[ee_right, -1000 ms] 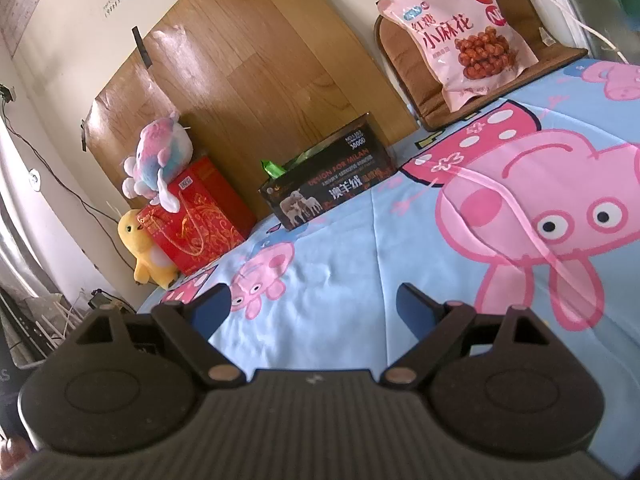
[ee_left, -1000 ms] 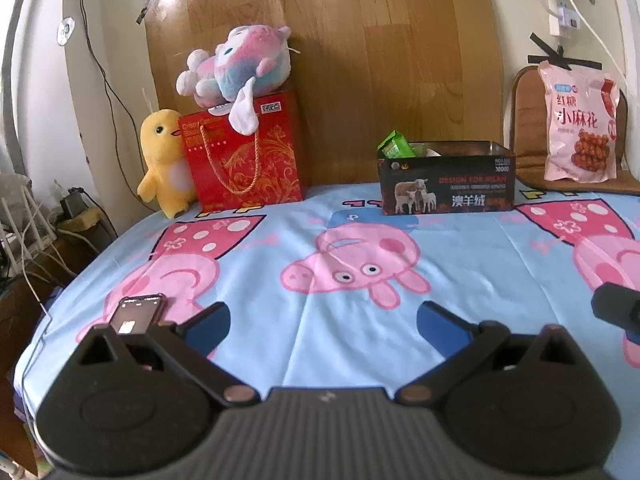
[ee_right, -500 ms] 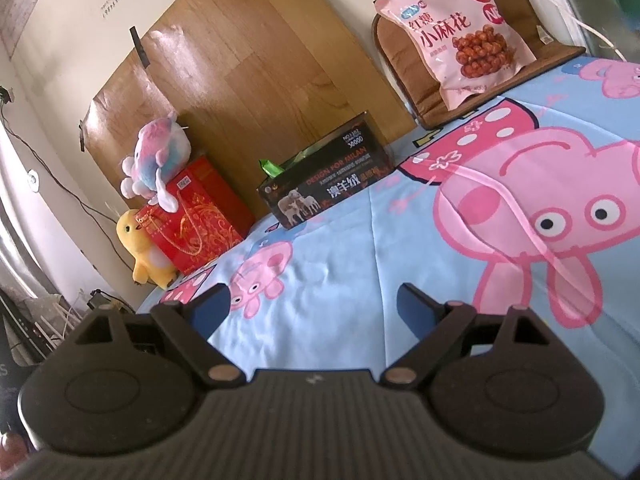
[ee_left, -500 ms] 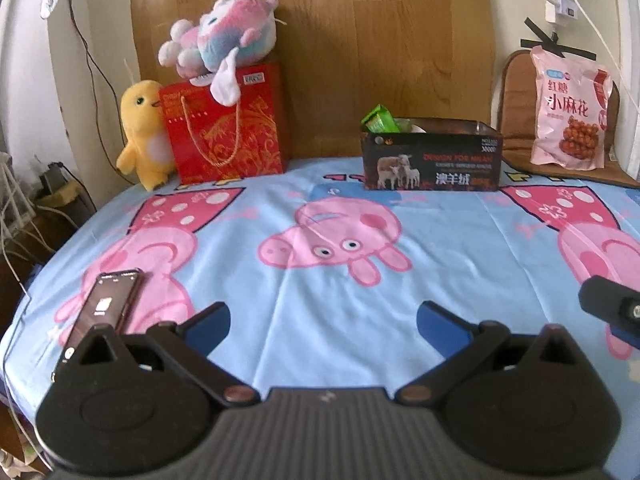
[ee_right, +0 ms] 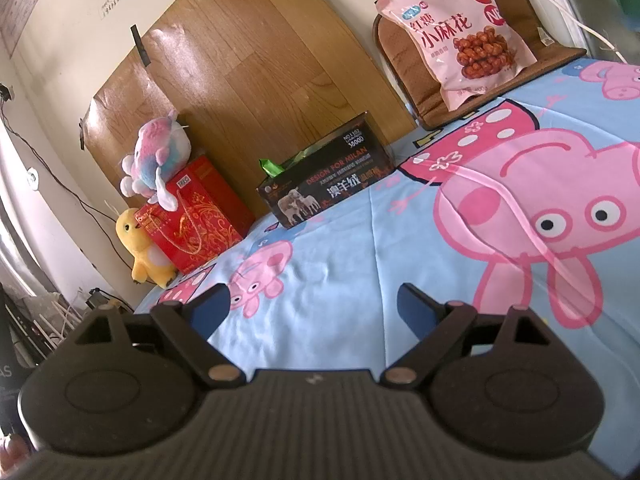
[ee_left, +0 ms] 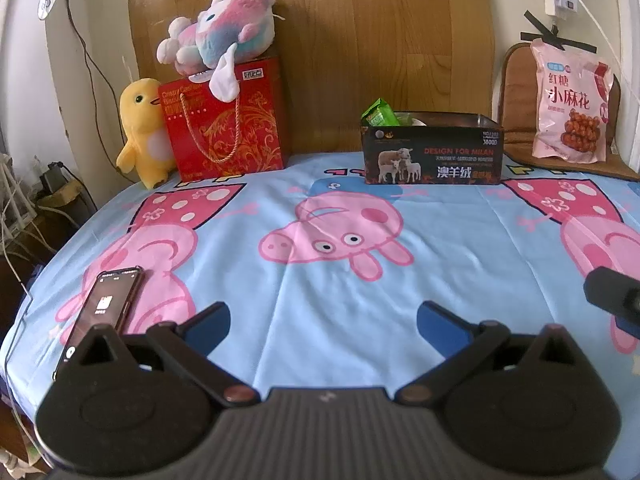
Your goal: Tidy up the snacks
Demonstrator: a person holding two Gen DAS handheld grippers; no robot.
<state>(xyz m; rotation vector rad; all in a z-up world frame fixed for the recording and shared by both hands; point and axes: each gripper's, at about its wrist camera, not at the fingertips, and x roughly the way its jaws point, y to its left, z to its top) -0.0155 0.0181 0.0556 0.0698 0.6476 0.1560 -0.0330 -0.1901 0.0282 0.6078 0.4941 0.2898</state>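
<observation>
Both tongs hover over the blue cartoon-pig bedsheet (ee_left: 460,240), fingers spread wide and holding nothing: the left gripper (ee_left: 323,322) and the right gripper (ee_right: 313,304). Straight beyond the left gripper, well apart, stands the dark box (ee_left: 432,152) with a green snack packet (ee_left: 379,114) poking out. Further right, the pink snack bag (ee_left: 572,116) leans upright. A phone (ee_left: 106,304) lies just beside the left gripper's left finger

Bed (ee_left: 460,240) with cartoon-pig sheet: dark box (ee_left: 432,156) at far edge, red gift bag (ee_left: 228,128) far left, phone (ee_left: 106,300) near left edge.
</observation>
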